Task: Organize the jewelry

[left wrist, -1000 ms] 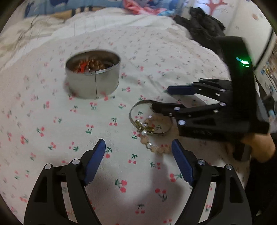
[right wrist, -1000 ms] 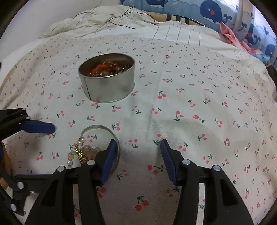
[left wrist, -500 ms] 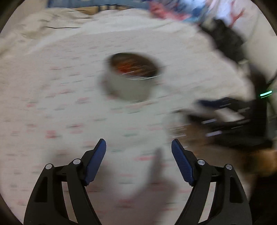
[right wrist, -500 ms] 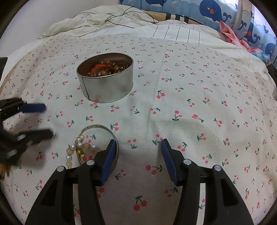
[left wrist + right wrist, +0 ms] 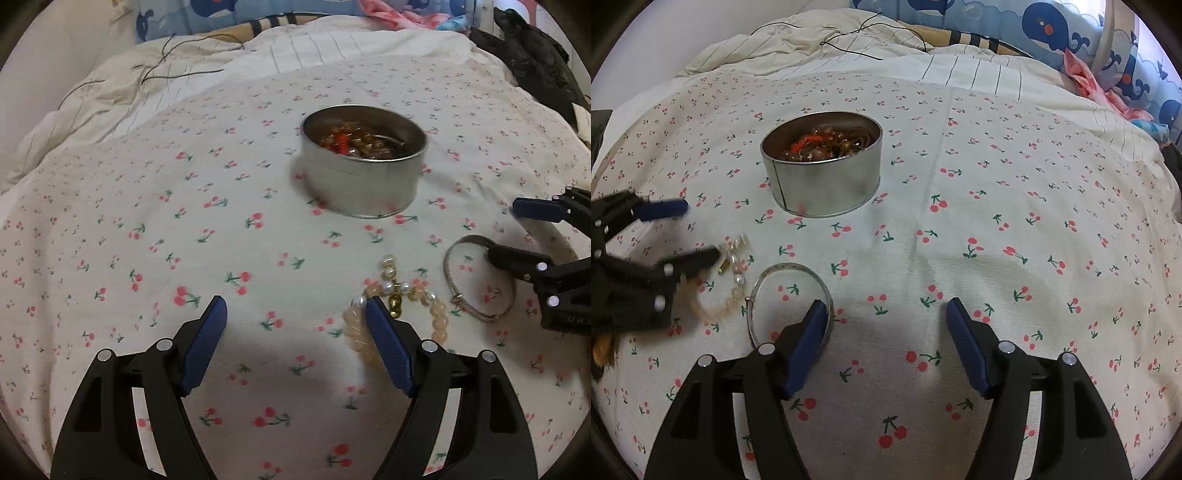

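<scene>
Two grippers hang over a cherry-print sheet (image 5: 997, 155). Left gripper (image 5: 295, 325) is spread wide, empty. Right gripper (image 5: 886, 325) has just been opening, nothing between its jaws. Tin (image 5: 822, 168) holds beads. Bangle (image 5: 790, 295) lies beside the bead bracelet (image 5: 399, 314), both near the tin.

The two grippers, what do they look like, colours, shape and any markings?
Both match. The left gripper and right gripper each have two black plastic arms with triangular cut-outs, silver round pivot bolts, and long blue ribbed pads lining the insides of the jaws. In the left wrist view the right gripper's side shows faint raised lettering, too small to read. No cables or sleeves are visible.
</scene>
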A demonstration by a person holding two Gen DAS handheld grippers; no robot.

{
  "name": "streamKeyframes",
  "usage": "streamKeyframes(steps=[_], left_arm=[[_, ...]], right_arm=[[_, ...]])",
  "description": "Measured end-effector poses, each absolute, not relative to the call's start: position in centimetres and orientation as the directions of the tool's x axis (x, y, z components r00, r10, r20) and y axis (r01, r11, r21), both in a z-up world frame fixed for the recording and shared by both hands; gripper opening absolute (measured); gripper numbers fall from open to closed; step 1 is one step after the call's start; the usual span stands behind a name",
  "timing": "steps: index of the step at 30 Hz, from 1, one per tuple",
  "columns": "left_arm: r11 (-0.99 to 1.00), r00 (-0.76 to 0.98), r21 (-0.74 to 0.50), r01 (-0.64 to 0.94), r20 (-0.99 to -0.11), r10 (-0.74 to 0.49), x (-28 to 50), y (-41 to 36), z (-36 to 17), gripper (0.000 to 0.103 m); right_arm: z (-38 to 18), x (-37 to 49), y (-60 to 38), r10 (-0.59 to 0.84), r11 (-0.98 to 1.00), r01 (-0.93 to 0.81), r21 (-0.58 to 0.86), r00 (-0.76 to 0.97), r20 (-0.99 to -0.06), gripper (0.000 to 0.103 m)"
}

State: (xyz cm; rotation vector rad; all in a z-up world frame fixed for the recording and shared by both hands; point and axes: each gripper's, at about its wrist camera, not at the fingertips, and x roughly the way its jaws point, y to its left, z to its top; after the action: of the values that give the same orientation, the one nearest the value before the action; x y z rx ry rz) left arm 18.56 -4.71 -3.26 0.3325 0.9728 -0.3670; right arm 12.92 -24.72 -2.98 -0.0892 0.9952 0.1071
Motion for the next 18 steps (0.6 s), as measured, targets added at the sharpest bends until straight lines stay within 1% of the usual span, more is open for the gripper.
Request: streamKeyframes(steps=[2,5,7,8,9,10,11,12,13,14,15,17,18], left_arm=[[0.877,0.457,0.032,0.479,-0.862,-0.218,18.7,-5.0,-3.4,0.074],[0.842,0.440,0.029,0.539,-0.862,-0.252,18.2,-6.2,-3.7,0.075],[0.831,0.438,0.036,0.555,-0.862,-0.255,18.2,-7.1,-4.0,0.074],[0.826,0.434,0.029,0.563,-0.861,-0.265,18.1,-7.4,-4.0,0.072],[0.820,0.425,0.018,0.571,-0.862,-0.277,18.0,-7.5,-4.0,0.063],[0.815,0.418,0.010,0.580,-0.862,-0.287,17.5,-7.5,-3.9,0.051],[0.808,0.413,0.009,0.589,-0.863,-0.292,17.4,-7.7,-3.8,0.044],[0.800,0.408,0.011,0.599,-0.864,-0.294,17.0,-7.7,-3.7,0.026],[0.793,0.403,0.015,0.609,-0.867,-0.293,16.7,-7.8,-3.6,0.011],[0.789,0.396,0.009,0.615,-0.869,-0.298,16.7,-7.5,-3.7,0.007],[0.785,0.388,0.000,0.619,-0.869,-0.306,16.8,-7.3,-3.6,0.007],[0.787,0.382,-0.015,0.617,-0.868,-0.317,16.7,-7.0,-3.4,0.007],[0.789,0.377,-0.030,0.613,-0.867,-0.326,16.6,-6.6,-3.2,0.007]], right_arm=[[-2.9,12.8,-24.5,0.054,0.990,-0.138,-0.026,0.545,-0.837,0.065],[-2.8,12.7,-23.8,0.073,0.985,-0.170,-0.025,0.550,-0.832,0.064],[-3.1,12.7,-23.3,0.081,0.981,-0.192,-0.029,0.540,-0.838,0.056],[-3.1,12.7,-23.1,0.079,0.979,-0.199,-0.036,0.540,-0.838,0.054],[-3.1,12.7,-23.0,0.087,0.978,-0.207,-0.032,0.538,-0.838,0.049],[-3.1,12.6,-22.9,0.094,0.977,-0.213,-0.026,0.538,-0.838,0.047],[-3.1,12.6,-22.7,0.099,0.975,-0.219,-0.025,0.538,-0.837,0.040],[-3.1,12.5,-22.5,0.106,0.972,-0.232,-0.025,0.537,-0.837,0.032],[-3.1,12.4,-22.3,0.113,0.970,-0.243,-0.025,0.536,-0.837,0.027],[-3.1,12.3,-21.9,0.117,0.966,-0.257,-0.030,0.536,-0.836,0.019],[-3.0,12.2,-21.5,0.118,0.960,-0.276,-0.042,0.538,-0.834,0.011],[-2.9,11.9,-21.1,0.134,0.955,-0.295,-0.039,0.542,-0.830,0.006],[-2.7,11.8,-21.0,0.149,0.954,-0.299,-0.026,0.546,-0.825,0.005]])
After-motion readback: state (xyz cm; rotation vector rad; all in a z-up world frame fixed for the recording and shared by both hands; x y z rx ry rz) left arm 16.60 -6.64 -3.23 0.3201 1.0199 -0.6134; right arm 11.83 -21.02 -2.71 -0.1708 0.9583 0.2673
